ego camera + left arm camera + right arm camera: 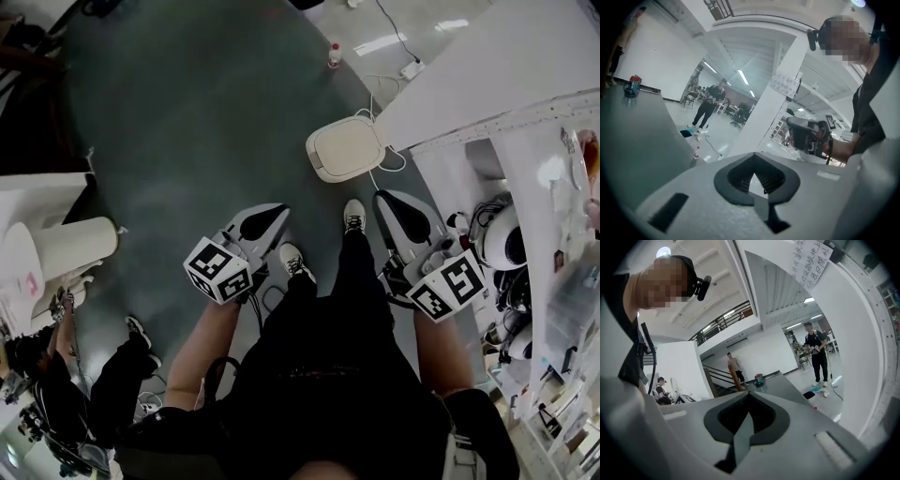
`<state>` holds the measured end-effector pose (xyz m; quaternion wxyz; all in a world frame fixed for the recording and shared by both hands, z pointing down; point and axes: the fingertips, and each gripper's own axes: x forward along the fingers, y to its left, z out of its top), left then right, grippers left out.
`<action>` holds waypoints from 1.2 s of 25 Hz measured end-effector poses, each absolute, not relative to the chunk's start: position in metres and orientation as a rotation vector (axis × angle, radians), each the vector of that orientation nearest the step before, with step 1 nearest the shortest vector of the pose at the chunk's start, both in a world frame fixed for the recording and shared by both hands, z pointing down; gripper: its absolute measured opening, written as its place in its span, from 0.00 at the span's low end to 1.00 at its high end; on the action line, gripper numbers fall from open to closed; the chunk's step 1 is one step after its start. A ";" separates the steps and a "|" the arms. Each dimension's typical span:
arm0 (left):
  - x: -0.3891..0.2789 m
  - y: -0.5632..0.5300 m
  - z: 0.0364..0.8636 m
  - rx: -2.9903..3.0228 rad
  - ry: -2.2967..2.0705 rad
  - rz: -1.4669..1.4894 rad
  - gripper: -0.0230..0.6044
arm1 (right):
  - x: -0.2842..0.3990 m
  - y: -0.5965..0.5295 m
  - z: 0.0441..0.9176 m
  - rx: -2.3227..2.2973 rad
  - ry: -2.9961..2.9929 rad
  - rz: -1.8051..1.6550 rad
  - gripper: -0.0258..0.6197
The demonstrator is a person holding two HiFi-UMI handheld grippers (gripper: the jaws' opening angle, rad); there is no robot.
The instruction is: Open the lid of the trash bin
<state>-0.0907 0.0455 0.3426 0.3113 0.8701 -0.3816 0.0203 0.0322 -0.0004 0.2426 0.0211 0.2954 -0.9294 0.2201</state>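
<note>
The trash bin (345,148) stands on the grey floor in the head view, against the foot of a white pillar, its rounded white lid down. My left gripper (275,214) is held above the floor, below and left of the bin, its jaws together and empty. My right gripper (384,199) hangs below and right of the bin, jaws also together with nothing in them. Neither touches the bin. The bin does not show in either gripper view. In the left gripper view the closed left gripper (753,161) points across the room, with the right gripper (808,134) at its right.
The white pillar (487,75) rises right of the bin, with cluttered shelves (562,244) beyond. A cable and power strip (411,67) lie behind the bin, near a small bottle (334,54). My shoes (354,216) stand just before the bin. A person (56,375) sits at lower left.
</note>
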 end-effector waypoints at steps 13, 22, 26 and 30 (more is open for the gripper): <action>-0.073 -0.030 0.485 2.205 -1.089 0.232 0.04 | 0.066 -0.071 0.330 0.865 -2.803 0.776 0.05; -0.070 -0.063 0.597 2.066 -1.118 0.246 0.07 | 0.057 -0.113 0.403 0.757 -2.762 0.824 0.05; -0.073 -0.076 0.641 2.008 -1.120 0.273 0.09 | 0.058 -0.127 0.431 0.736 -2.731 0.850 0.05; -0.077 -0.087 0.682 1.945 -1.137 0.304 0.16 | 0.058 -0.133 0.454 0.714 -2.703 0.884 0.05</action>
